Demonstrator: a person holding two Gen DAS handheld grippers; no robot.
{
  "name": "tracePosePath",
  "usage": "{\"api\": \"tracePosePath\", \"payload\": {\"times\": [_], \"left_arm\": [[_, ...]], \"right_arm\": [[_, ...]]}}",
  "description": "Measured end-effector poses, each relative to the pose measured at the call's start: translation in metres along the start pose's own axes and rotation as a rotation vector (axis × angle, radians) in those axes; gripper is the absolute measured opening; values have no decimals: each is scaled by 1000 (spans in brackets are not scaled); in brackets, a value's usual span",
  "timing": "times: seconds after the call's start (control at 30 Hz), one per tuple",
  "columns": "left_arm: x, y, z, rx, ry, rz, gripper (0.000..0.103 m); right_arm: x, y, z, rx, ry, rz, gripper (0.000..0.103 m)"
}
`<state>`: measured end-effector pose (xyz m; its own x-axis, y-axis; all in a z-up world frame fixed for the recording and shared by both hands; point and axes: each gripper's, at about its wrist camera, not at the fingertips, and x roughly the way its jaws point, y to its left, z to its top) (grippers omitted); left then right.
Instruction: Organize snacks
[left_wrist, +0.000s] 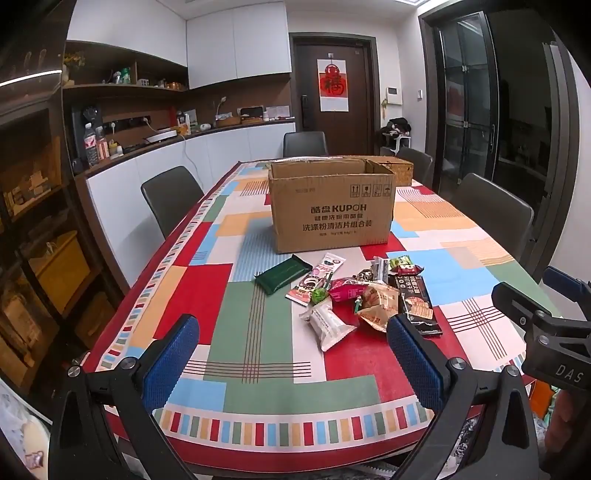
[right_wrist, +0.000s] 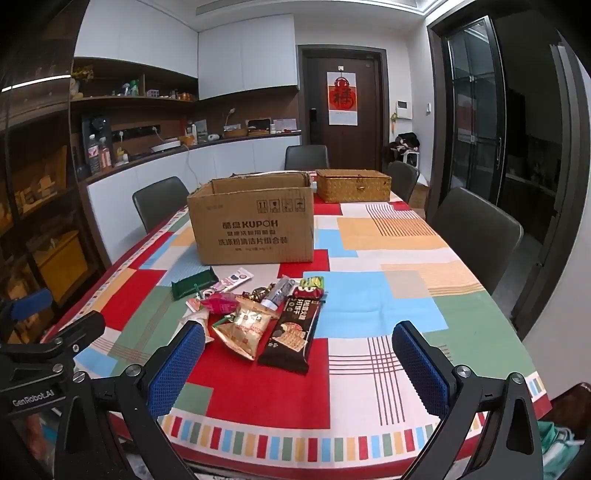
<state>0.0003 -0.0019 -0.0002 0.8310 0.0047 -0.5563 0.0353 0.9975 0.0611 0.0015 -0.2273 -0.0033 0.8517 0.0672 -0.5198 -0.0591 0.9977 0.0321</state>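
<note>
A pile of snack packets (left_wrist: 365, 295) lies on the patchwork tablecloth, in front of an open cardboard box (left_wrist: 332, 206). The pile includes a dark green packet (left_wrist: 282, 274), a white packet (left_wrist: 328, 325), a gold packet (right_wrist: 242, 328) and a long black biscuit packet (right_wrist: 293, 334). The box also shows in the right wrist view (right_wrist: 255, 225). My left gripper (left_wrist: 293, 362) is open and empty, above the table's near edge, short of the pile. My right gripper (right_wrist: 299, 363) is open and empty, just short of the black packet.
A woven lidded basket (right_wrist: 352, 190) stands behind the box at the far right. Grey chairs (left_wrist: 171, 199) surround the table (left_wrist: 258, 428). A counter with bottles runs along the left wall. The other gripper shows at each view's side edge.
</note>
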Motion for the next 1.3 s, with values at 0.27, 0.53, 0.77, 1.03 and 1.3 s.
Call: {"api": "tracePosePath", "payload": {"times": [0.27, 0.53, 0.77, 1.03, 1.3], "left_arm": [[0, 0, -1, -1, -2, -1, 103], [0, 0, -1, -2, -1, -4, 103], [2, 1, 0, -1, -1, -4, 103], [3, 1, 0, -1, 2, -7, 103], [3, 1, 0, -1, 2, -7, 103]], "right_arm": [[1, 0, 0, -1, 1, 0, 102], [0, 0, 0, -1, 1, -1, 102], [1, 0, 0, 1, 3, 0, 102], [1, 0, 0, 0, 3, 0, 102], [1, 0, 0, -1, 3, 0, 102]]}}
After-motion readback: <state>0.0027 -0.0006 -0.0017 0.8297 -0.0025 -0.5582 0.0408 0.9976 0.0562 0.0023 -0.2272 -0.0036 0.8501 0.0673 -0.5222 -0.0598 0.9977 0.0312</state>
